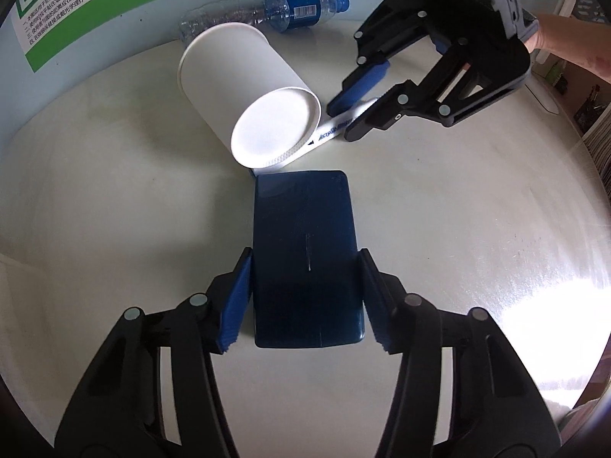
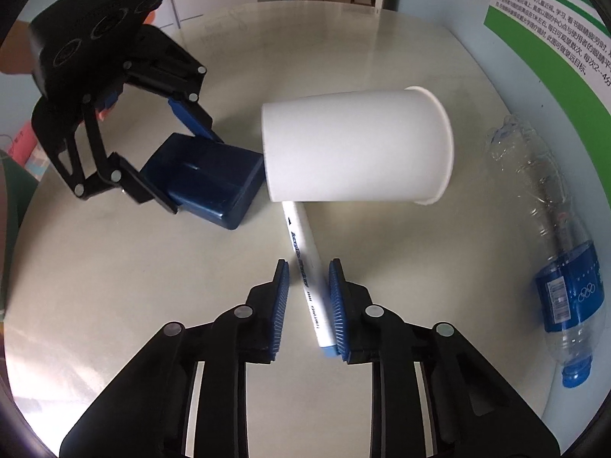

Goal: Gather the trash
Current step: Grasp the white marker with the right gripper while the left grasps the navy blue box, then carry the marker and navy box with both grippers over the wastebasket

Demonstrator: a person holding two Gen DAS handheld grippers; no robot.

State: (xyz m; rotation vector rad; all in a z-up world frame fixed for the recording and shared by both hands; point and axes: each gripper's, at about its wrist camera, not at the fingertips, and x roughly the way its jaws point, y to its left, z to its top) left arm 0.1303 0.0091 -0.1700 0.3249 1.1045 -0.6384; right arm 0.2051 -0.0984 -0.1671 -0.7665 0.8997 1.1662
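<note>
Left gripper (image 1: 305,297) clamps the dark blue box (image 1: 307,255) on the table (image 1: 458,229), right gripper (image 2: 307,305) closes around the white marker (image 2: 305,263), near the toppled paper cup (image 2: 355,149) and bottle (image 2: 565,267).

The tipped white paper cup (image 2: 357,145) and the crushed clear plastic bottle (image 2: 550,221) crowd the round white table's (image 2: 114,305) wall-side edge; its opposite edge lies bare.
</note>
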